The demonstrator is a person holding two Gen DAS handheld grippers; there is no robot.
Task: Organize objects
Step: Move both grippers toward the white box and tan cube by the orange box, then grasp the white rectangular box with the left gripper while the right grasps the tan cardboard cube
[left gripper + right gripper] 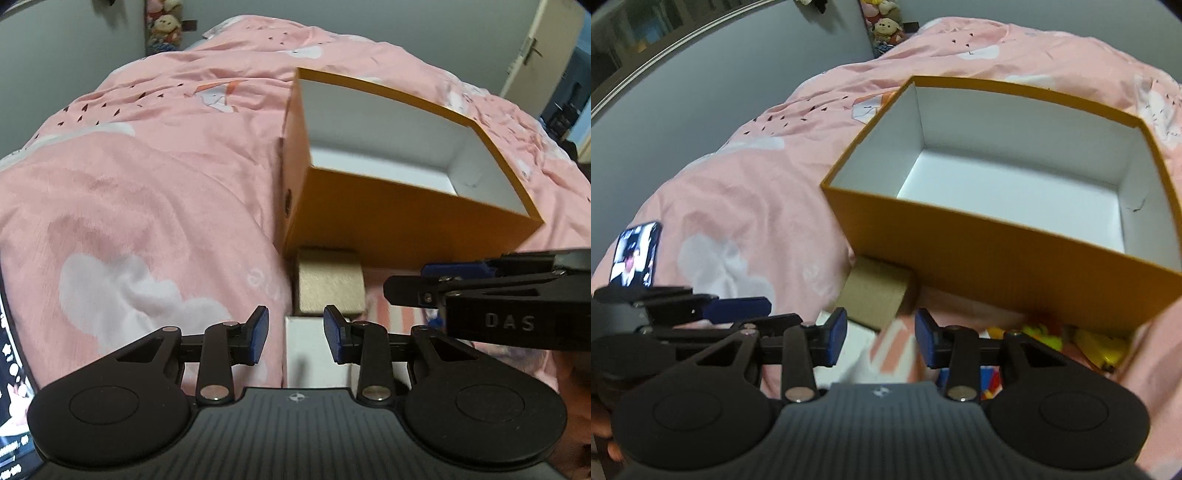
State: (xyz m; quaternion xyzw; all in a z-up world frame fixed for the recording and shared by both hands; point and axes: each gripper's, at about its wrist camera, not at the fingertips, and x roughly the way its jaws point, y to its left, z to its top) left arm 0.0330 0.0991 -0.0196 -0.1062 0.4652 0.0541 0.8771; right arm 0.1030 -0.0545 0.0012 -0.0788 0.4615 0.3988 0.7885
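The left gripper (295, 334) hangs over a pink bedspread (140, 192), its blue pads apart with nothing pinched. A white box (314, 350) lies below the gap, its near end cut off by the gripper body, so whether the pads touch it cannot be told. Just beyond the fingertips stands a small gold box (328, 284), blurred, and beyond that an open orange box (399, 218) with a white inside; its floor is partly hidden by the near wall. The right gripper enters that view from the right (406, 288), seen side-on, so its gap is unreadable there.

In its own view the right gripper (881, 338) has its pads parted, and between them lies a blurred pink-and-white striped thing (894, 347); contact is too smeared to judge. The cardboard-coloured small box (875, 295) sits just ahead of the left finger, the orange box (1015, 273) beyond. Right of the fingers, bright yellow and coloured items (1071, 343) lie half hidden under the box wall and the gripper. Far left, a lit phone (637, 254) rests on the bedspread.
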